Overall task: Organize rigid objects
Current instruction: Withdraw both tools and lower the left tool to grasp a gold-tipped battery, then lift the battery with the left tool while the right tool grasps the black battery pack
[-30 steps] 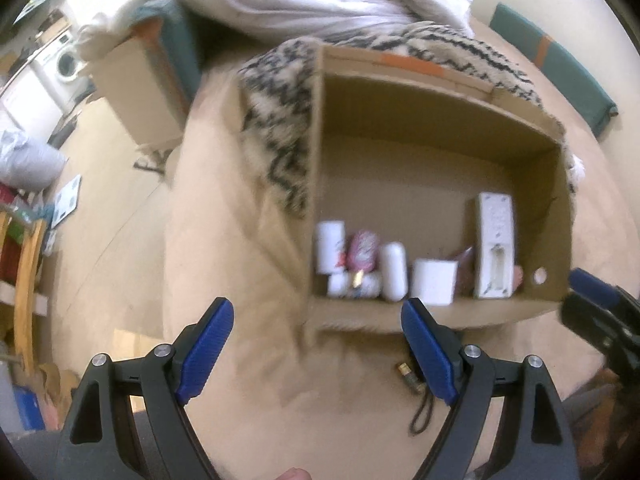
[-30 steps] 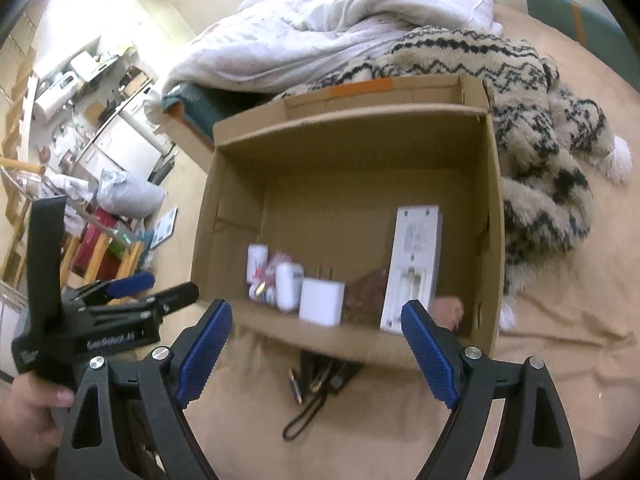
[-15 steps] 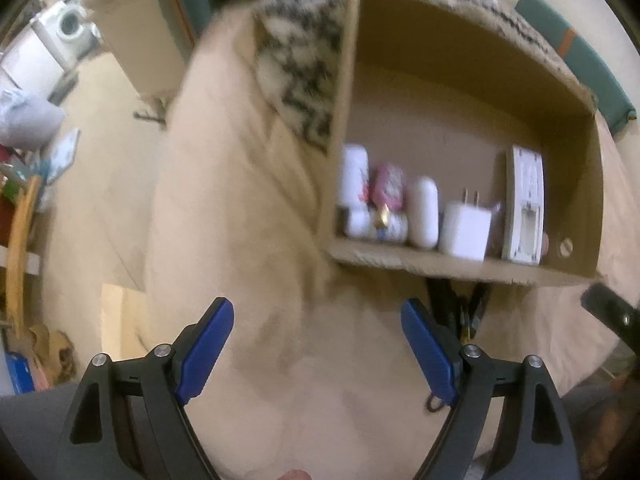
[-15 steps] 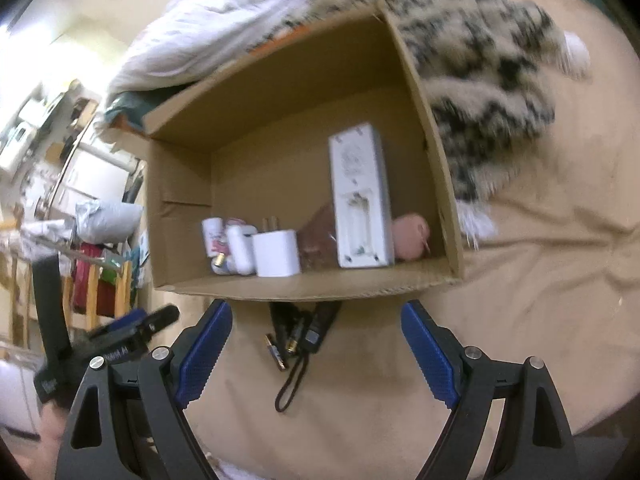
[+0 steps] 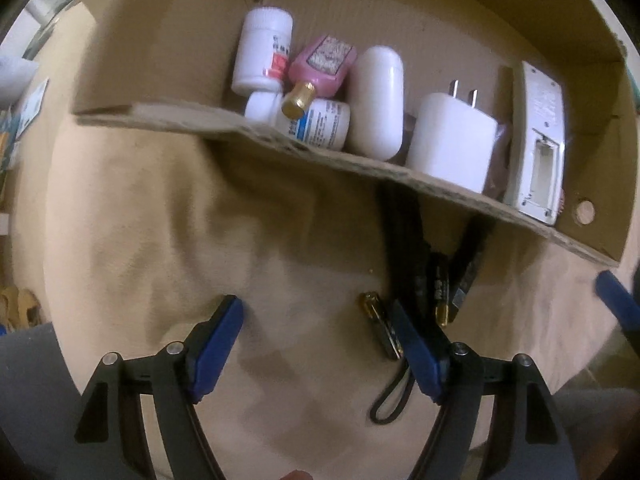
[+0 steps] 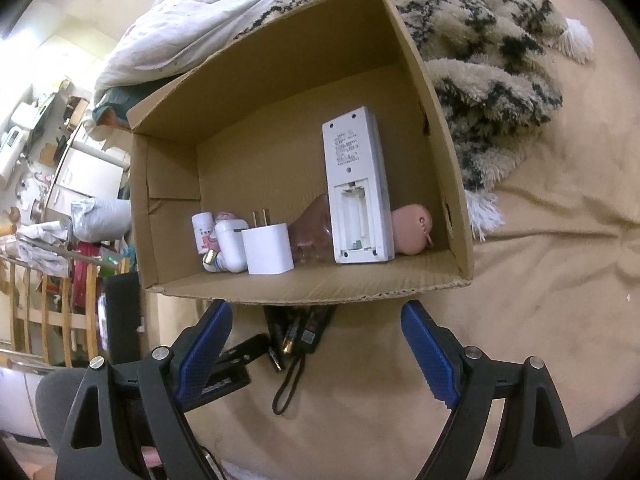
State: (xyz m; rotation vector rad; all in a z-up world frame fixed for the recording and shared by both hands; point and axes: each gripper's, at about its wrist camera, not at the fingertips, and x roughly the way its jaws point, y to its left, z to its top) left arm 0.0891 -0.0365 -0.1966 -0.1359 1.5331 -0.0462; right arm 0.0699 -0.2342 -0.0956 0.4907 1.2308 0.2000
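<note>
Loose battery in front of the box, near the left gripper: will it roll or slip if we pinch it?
The battery is a small smooth cylinder lying on its side, so a nudge could probably roll it. The soft tan bedding may damp that. Its metal skin likely slips against the left gripper, so a pinch across its middle seems safest.

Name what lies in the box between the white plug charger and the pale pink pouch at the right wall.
The white remote, lying back up with its battery bay open, sits between the charger and the pink pouch. A brownish clear wrapper also lies there. The right wrist view shows it best.
</note>
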